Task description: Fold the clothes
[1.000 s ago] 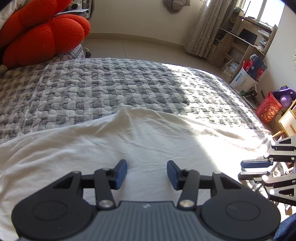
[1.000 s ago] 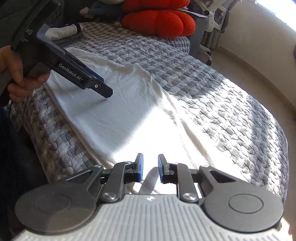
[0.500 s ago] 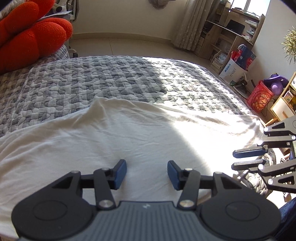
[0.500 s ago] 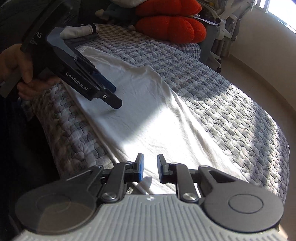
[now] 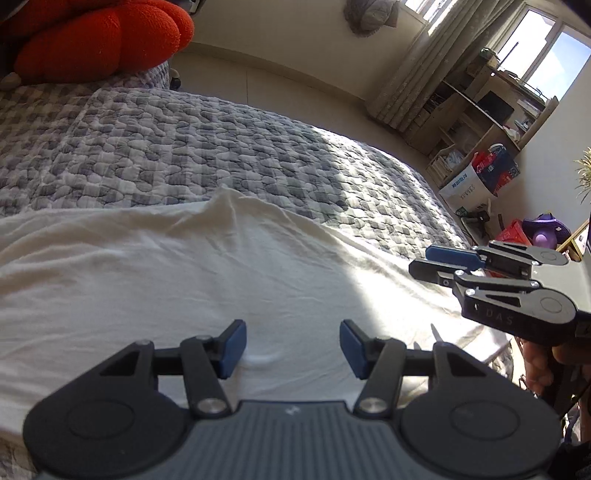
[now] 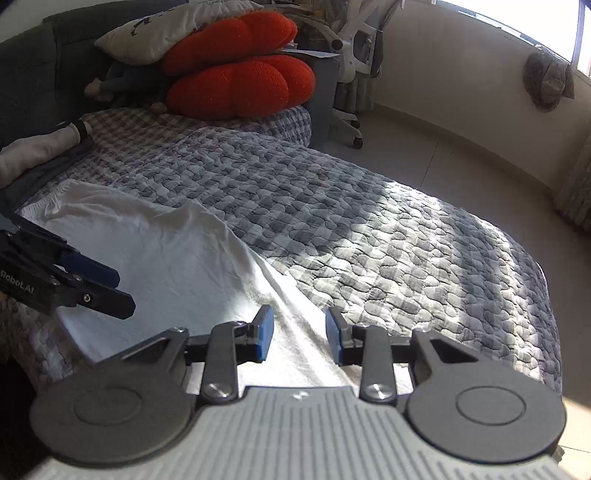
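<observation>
The left gripper (image 5: 291, 345) is held with its jaws spread over the white garment (image 5: 155, 280), nothing being caught between the blue pads (image 5: 232, 349); the jaws have just been opening a little further. The right gripper (image 6: 300, 334) is likewise held apart above the garment's sunlit near edge, its jaws having just been opening, with cloth seen below the gap but not pinched. In the left wrist view the right gripper is seen from the side at the right edge, gripped by a hand (image 5: 539, 365). The white garment is spread flat along the near side of the bed, on a grey patterned quilt (image 6: 369, 236), with one raised peak at its far edge. Beyond the quilt, red cushions (image 6: 236, 81) are stacked at the head of the bed, and a pale pillow (image 6: 159, 29) is leaned behind them.
</observation>
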Available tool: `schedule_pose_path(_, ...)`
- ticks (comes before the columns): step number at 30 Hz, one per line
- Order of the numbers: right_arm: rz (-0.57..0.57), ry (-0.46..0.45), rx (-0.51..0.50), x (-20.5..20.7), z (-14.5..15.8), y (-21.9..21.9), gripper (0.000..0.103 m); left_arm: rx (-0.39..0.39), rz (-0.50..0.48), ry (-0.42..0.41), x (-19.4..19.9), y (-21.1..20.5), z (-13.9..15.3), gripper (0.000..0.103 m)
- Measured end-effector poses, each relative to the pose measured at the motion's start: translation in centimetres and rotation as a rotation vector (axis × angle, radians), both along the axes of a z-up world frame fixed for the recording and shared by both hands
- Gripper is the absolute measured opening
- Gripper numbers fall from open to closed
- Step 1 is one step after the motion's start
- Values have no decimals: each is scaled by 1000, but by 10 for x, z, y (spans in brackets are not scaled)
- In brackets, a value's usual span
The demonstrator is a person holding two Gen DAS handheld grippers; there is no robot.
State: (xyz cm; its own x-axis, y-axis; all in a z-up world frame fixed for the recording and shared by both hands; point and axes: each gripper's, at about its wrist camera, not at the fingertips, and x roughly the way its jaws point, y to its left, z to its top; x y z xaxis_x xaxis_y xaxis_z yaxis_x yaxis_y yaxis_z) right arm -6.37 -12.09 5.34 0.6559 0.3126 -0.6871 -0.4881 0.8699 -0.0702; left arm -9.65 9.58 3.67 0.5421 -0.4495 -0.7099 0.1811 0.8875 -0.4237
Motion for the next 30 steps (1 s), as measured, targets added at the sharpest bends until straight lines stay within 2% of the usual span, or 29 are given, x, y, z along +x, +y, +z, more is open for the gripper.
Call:
schedule_pose_path(4, 49, 30, 105, 30, 2, 27, 35, -80, 181, 15, 11, 45, 6, 57)
schedule_pose_path(8, 89, 80, 186, 56, -4, 56, 35, -74, 354, 54, 17, 75, 0, 56)
schedule_pose_path(12, 136, 61, 175, 67, -10, 88, 38, -118, 552, 87, 17, 107, -6, 54)
schedule_pose_path(15, 158, 36, 183, 74, -11, 107, 48, -158, 667, 98, 12, 129, -9, 52)
schedule_pose_path(16, 154, 31, 180, 77, -13, 113, 52, -166, 693, 102, 11, 135, -10, 51)
schedule_pose_path(19, 154, 84, 125, 86, -24, 125, 52, -166, 722, 117, 8, 142, -13, 45)
schedule_pose_path(20, 150, 100, 109, 87, -27, 126, 31, -166, 724, 121, 8, 143, -13, 44)
schedule_pose_path(22, 142, 130, 77, 90, -31, 128, 5, -158, 723, 123, 7, 144, -11, 42)
schedule_pose_path(26, 128, 37, 129, 80, -12, 117, 2, -131, 725, 127, 7, 142, -10, 38)
schedule_pose_path(30, 83, 1, 76, 83, -26, 121, 0, -117, 729, 126, 6, 142, -10, 38)
